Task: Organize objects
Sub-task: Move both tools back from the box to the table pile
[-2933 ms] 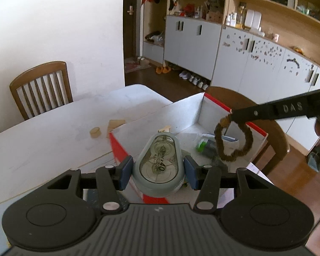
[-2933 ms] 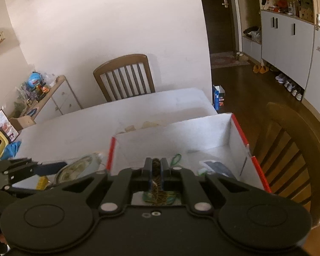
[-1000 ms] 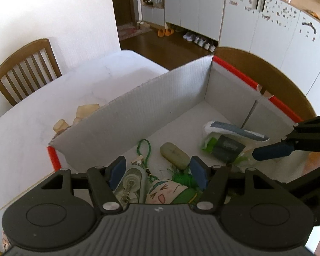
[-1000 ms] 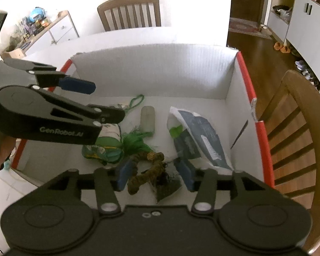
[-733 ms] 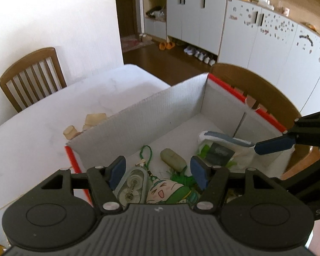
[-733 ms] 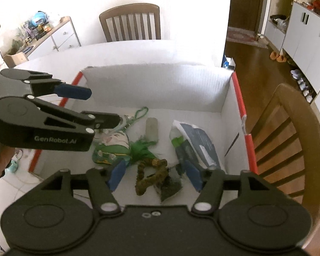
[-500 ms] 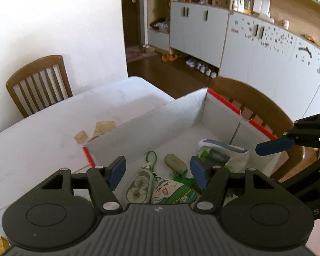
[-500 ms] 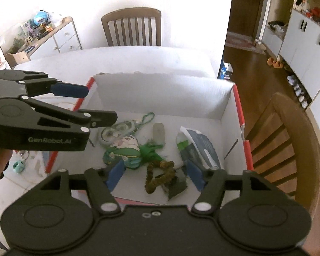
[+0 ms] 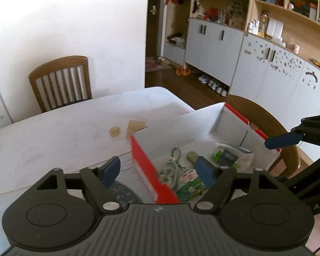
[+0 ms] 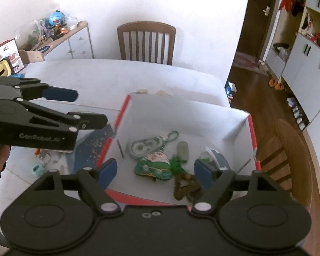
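Entry, red-edged white box (image 10: pixel 252 132) on the white table (image 10: pixel 117 74): it holds the correction-tape dispenser (image 10: pixel 144 145), green cartoon pouch (image 10: pixel 154 166), brown fuzzy loop (image 10: pixel 186 186), pale oblong piece (image 10: pixel 183 149) and plastic-wrapped packet (image 10: pixel 213 160). My left gripper (image 9: pixel 157 169) and right gripper (image 10: pixel 154 170) both hang above the box with jaws opening and nothing between them, so I judge this the gap between a drop-off and the next pick. Outstanding: the small teal item (image 10: pixel 38 168) and other bits on the table left of the box; next I need an empty claw lowered over one.
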The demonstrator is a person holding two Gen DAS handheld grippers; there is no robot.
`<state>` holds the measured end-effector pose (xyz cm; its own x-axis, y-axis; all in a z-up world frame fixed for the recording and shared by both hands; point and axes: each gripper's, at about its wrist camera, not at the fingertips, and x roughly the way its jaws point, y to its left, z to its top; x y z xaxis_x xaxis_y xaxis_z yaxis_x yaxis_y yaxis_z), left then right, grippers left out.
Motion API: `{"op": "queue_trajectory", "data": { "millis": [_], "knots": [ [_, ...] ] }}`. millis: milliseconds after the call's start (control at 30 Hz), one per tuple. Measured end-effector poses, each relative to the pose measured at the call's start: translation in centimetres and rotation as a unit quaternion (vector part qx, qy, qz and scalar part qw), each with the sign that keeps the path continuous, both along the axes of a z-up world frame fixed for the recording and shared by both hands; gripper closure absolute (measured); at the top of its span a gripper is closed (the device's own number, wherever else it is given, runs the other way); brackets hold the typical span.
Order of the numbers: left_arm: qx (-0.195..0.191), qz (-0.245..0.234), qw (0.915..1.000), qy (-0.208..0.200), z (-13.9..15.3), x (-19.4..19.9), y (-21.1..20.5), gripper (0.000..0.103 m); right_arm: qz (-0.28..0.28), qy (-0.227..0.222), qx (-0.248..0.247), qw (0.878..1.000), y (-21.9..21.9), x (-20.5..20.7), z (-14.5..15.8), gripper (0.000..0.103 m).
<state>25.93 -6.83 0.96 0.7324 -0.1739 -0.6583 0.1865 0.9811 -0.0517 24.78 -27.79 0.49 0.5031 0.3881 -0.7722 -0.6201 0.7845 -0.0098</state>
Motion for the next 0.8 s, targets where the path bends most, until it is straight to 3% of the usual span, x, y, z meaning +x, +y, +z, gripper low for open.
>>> {"op": "queue_trajectory", "data": {
  "millis": [333, 567, 800],
  "knots": [
    [0.007, 0.062, 0.998, -0.008, 0.3, -4.1, 7.6, 0.019, 0.026, -0.024, 0.015, 0.999, 5.4, -3.1, 0.8, 0.008],
    [0.002, 0.112, 0.9937, 0.005, -0.7, -6.6, 13.9, 0.017, 0.029, 0.002, 0.029, 0.999, 8.9, -4.3, -1.3, 0.007],
    [-0.009, 0.127, 0.9917, 0.019, -2.2, -8.5, 19.4, 0.013, 0.034, 0.032, 0.045, 0.998, 12.3, -5.3, -4.1, 0.008]
  ]
}}
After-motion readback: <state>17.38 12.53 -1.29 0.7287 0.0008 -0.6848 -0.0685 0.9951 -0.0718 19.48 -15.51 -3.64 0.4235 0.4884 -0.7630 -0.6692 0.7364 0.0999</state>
